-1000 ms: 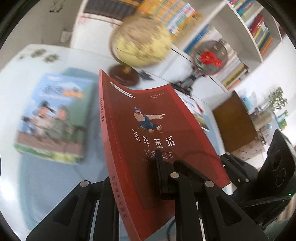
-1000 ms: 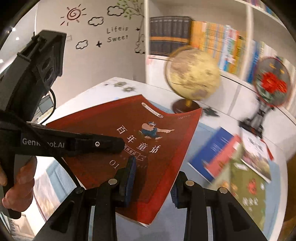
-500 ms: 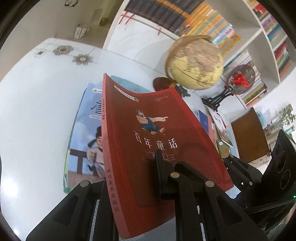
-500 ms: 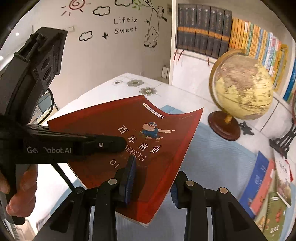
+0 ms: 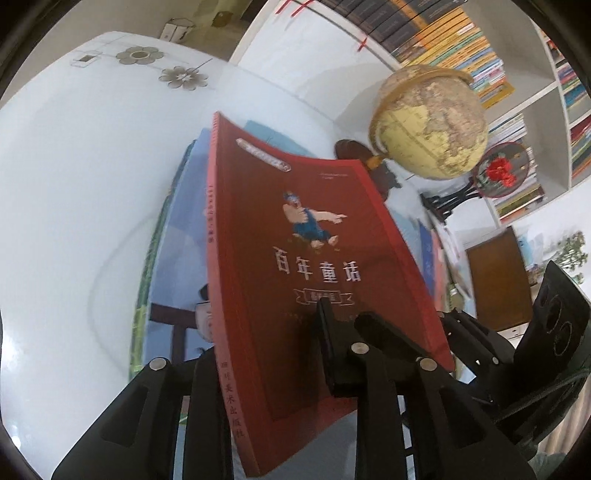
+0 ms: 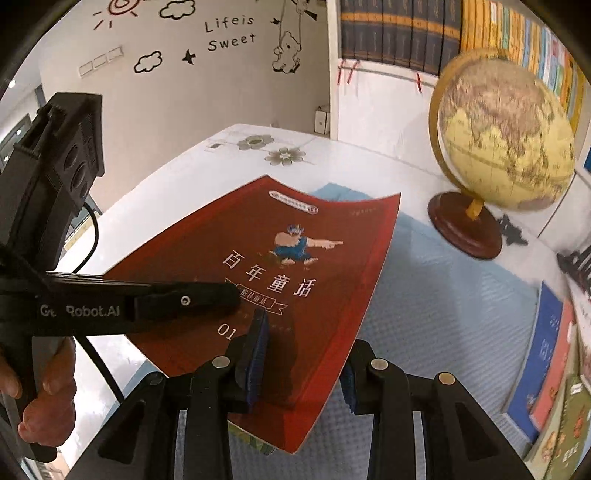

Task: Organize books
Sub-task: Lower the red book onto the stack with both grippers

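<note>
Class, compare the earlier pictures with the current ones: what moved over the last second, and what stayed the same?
Both grippers carried the red book leftward across the table, toward the blue illustrated book; it now hangs over that book, and the globe has shifted to the right of the view. Unchanged: the left gripper and right gripper stay clamped on the book's near edge, cover up.

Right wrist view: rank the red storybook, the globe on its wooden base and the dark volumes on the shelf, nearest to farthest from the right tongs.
1. Red paperback storybook: between the right tongs, centre.
2. Yellowish globe on a round wooden base: on the table, up right.
3. Row of dark, gold-banded volumes: on the wall shelf, top, behind the globe.
</note>
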A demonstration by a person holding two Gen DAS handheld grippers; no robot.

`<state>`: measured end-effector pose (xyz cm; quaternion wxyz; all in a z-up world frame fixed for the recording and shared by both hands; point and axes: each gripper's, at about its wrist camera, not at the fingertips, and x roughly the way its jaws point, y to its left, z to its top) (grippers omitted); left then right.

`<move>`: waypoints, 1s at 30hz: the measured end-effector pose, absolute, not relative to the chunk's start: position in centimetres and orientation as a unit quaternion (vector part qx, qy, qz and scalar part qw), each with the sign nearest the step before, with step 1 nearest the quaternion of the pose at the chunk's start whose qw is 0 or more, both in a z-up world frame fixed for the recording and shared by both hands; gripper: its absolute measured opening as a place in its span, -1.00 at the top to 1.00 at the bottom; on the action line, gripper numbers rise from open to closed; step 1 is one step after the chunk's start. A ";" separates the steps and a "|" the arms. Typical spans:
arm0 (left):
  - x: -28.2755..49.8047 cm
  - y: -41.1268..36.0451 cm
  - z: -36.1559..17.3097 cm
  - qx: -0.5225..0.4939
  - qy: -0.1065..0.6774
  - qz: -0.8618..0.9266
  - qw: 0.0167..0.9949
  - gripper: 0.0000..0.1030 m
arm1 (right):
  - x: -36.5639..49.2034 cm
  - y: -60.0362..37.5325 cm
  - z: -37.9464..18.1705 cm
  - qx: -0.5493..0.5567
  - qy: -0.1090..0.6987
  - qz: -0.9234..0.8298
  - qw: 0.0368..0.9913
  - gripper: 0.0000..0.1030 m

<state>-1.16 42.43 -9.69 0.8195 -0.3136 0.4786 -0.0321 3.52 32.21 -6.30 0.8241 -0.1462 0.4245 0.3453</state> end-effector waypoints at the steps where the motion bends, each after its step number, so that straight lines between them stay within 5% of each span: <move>1: -1.2 42.6 -9.8 -0.310 0.482 -0.026 0.819 0.55 | 3.6 32.2 -6.6 -0.142 0.429 0.345 0.823 0.37; 23: -4.0 47.0 -10.5 -0.303 0.480 0.063 0.821 0.51 | 3.3 33.5 -8.6 -0.111 0.477 0.353 0.797 0.29; 30: -5.7 46.6 -9.7 -0.299 0.473 0.075 0.825 0.51 | 2.5 32.4 -8.8 -0.125 0.498 0.346 0.785 -0.01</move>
